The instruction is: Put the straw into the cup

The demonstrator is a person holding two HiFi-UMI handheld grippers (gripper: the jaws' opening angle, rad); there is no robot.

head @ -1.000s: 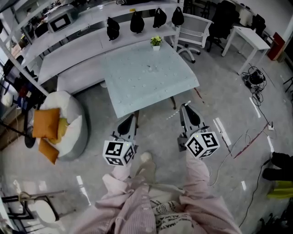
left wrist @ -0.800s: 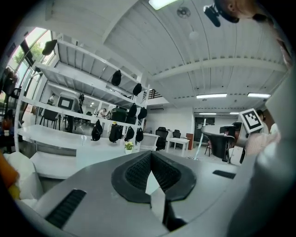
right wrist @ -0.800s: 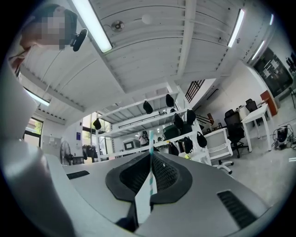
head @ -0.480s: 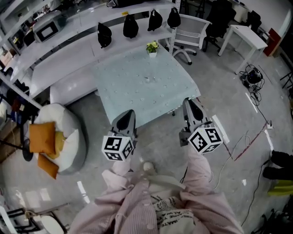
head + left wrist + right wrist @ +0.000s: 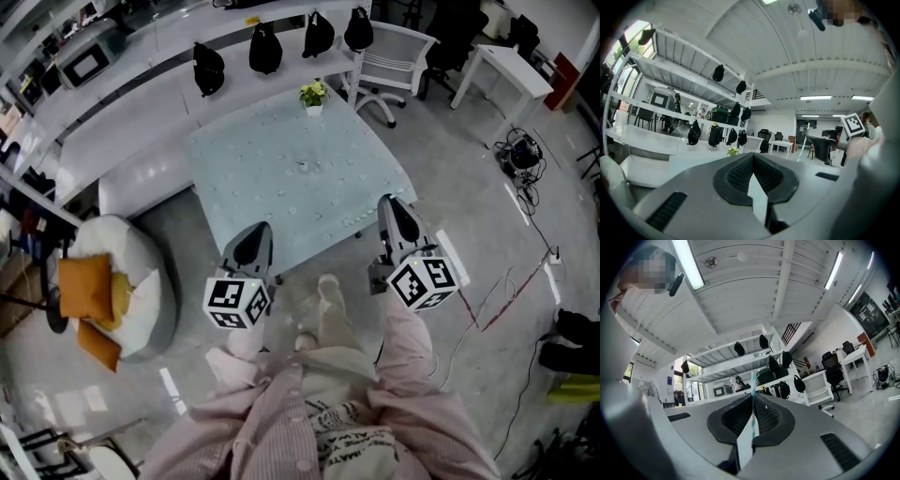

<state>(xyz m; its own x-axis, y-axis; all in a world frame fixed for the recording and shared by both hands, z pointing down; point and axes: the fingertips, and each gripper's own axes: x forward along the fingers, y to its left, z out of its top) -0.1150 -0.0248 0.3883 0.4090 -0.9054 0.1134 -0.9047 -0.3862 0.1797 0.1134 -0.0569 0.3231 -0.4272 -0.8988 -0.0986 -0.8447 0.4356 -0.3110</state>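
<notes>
- Two grippers, one per hand, both held level short of the near edge of one pale table (image 5: 272, 178).
- Right gripper (image 5: 753, 397): jaws nearly closed, pinching one straw (image 5: 752, 383). The straw is white with teal stripes and stands up just past the jaw tips.
- Left gripper (image 5: 753, 157): jaws together, nothing seen between them.
- In the head view the left gripper (image 5: 251, 242) and right gripper (image 5: 397, 217) are well apart, one marker cube on each.
- Cup: one small clear speck (image 5: 303, 166) sits mid-table; too small to tell whether it is the cup.
- One potted plant (image 5: 313, 94) at the table's far edge.
- Four black bags (image 5: 207, 66) in a row on the shelf behind.
- One white chair (image 5: 394, 52) beside the far right corner.
- One white beanbag (image 5: 141, 272) at left, with two orange cushions (image 5: 80, 286) on it.
</notes>
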